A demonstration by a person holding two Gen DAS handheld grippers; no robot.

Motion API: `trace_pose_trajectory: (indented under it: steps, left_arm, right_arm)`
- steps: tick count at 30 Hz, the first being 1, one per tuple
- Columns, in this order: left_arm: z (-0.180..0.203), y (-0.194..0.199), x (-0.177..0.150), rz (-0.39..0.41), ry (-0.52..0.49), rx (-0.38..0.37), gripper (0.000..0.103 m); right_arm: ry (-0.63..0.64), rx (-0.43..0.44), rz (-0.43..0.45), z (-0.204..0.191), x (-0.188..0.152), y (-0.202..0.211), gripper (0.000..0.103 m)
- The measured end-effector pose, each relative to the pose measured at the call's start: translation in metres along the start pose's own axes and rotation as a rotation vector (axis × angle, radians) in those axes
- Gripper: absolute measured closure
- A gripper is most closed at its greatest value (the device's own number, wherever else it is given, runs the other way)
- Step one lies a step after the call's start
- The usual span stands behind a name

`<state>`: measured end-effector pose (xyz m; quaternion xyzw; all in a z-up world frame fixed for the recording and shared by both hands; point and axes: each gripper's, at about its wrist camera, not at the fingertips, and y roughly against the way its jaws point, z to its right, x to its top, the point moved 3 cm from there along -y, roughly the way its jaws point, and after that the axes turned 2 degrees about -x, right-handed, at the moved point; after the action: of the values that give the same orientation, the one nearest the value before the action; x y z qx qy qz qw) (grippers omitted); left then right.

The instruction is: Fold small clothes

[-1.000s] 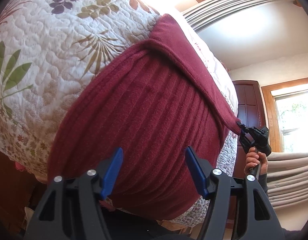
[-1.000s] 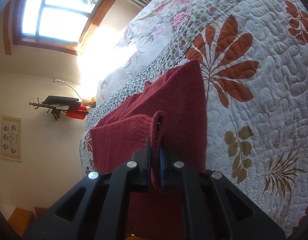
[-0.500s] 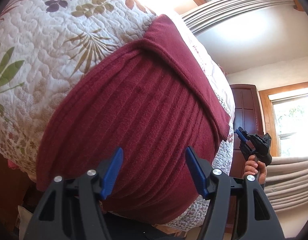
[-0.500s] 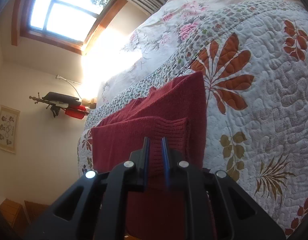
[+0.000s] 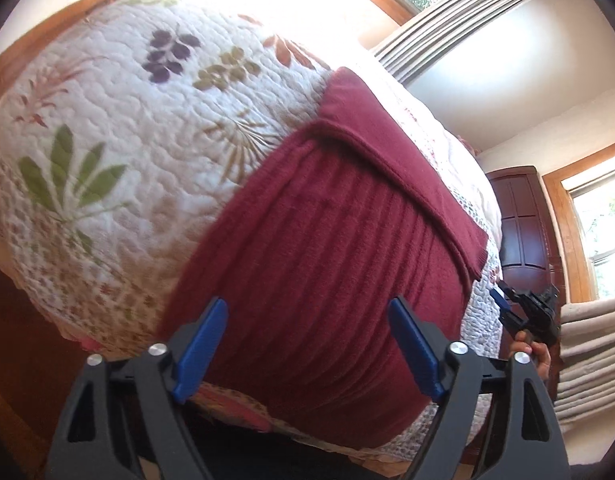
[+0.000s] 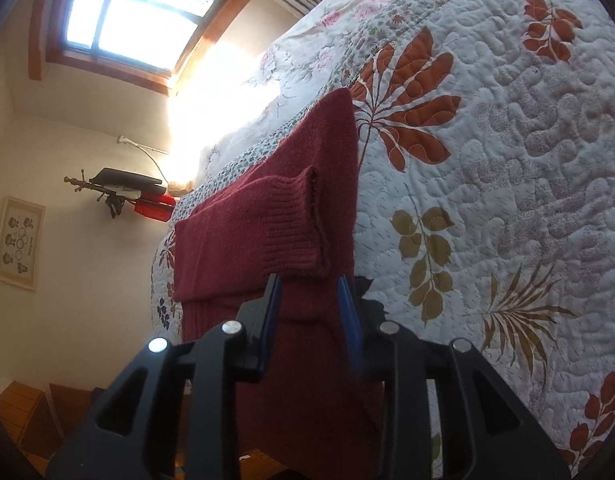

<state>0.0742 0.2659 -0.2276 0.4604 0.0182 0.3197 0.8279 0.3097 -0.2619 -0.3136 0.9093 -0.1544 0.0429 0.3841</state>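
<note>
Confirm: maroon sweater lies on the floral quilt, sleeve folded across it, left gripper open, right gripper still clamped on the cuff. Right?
Not quite. The right gripper is open, its jaws apart and just short of the cuff, as the right wrist view shows. The rest holds: maroon sweater on the floral quilt, sleeve folded across it, left gripper open.

One sweater (image 5: 327, 280) (two tongs (image 5: 307, 344))

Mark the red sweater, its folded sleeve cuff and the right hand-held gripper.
red sweater (image 5: 327, 280): left wrist view, ribbed body.
folded sleeve cuff (image 6: 291, 236): right wrist view, ribbed knit end.
right hand-held gripper (image 6: 311, 308): right wrist view, gap between its open fingertips.
</note>
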Motion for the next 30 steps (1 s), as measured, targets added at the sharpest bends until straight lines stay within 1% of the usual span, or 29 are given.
trace_pose_trajectory:
  steps: [2,4,6,8,11,13,17,19,20,21,22,23,24,25,26,27,30]
  left_arm:
    - [-0.020,0.008,0.000,-0.024,-0.027,0.033,0.013]
    - [-0.043,0.002,-0.005,-0.077,-0.063,0.074,0.013]
    - [-0.067,-0.012,-0.015,-0.148,-0.083,0.105,0.012]
    - [-0.089,-0.031,-0.026,-0.213,-0.110,0.106,0.013]
    - [-0.112,-0.062,-0.045,-0.316,-0.153,0.085,0.013]
    - [-0.120,-0.080,-0.051,-0.363,-0.187,0.057,0.013]
    - [-0.122,-0.106,-0.056,-0.433,-0.238,-0.066,0.013]
    - [-0.123,-0.115,-0.059,-0.460,-0.272,-0.104,0.014]
    - [-0.126,-0.119,-0.060,-0.475,-0.270,-0.127,0.014]
    - [-0.128,-0.123,-0.060,-0.488,-0.264,-0.137,0.022]
    - [-0.130,-0.126,-0.060,-0.499,-0.258,-0.146,0.042]
    - [-0.134,-0.128,-0.060,-0.508,-0.253,-0.139,0.050]
    - [-0.137,-0.129,-0.060,-0.517,-0.248,-0.132,0.072]
    - [-0.140,-0.128,-0.060,-0.521,-0.240,-0.135,0.087]
    - [-0.143,-0.125,-0.059,-0.521,-0.231,-0.149,0.090]
    - [-0.144,-0.122,-0.059,-0.525,-0.223,-0.167,0.096]
    - [-0.144,-0.101,-0.057,-0.528,-0.187,-0.236,0.097]
  right_arm:
    - [0.024,-0.010,-0.019,0.005,-0.028,0.012,0.056]
    - [0.043,-0.030,-0.046,0.010,-0.061,0.019,0.050]
    - [0.046,-0.062,-0.066,0.015,-0.095,0.021,0.048]
    - [0.009,-0.094,-0.075,0.025,-0.131,0.023,0.048]
    - [-0.095,-0.128,-0.078,0.039,-0.181,0.026,0.048]
    - [-0.147,-0.144,-0.076,0.041,-0.211,0.027,0.048]
    - [-0.207,-0.176,-0.071,0.033,-0.258,0.031,0.048]
    - [-0.218,-0.191,-0.062,0.027,-0.277,0.034,0.048]
    - [-0.224,-0.192,-0.057,0.024,-0.286,0.035,0.048]
    - [-0.231,-0.197,-0.050,0.021,-0.294,0.037,0.047]
    - [-0.237,-0.203,-0.043,0.018,-0.301,0.038,0.046]
    - [-0.242,-0.207,-0.038,0.016,-0.308,0.039,0.046]
    - [-0.248,-0.208,-0.034,0.015,-0.315,0.040,0.046]
    - [-0.255,-0.209,-0.030,0.013,-0.321,0.040,0.046]
    - [-0.261,-0.211,-0.027,0.013,-0.327,0.040,0.046]
    - [-0.269,-0.213,-0.023,0.013,-0.332,0.039,0.046]
    - [-0.306,-0.196,-0.004,0.015,-0.344,0.038,0.046]
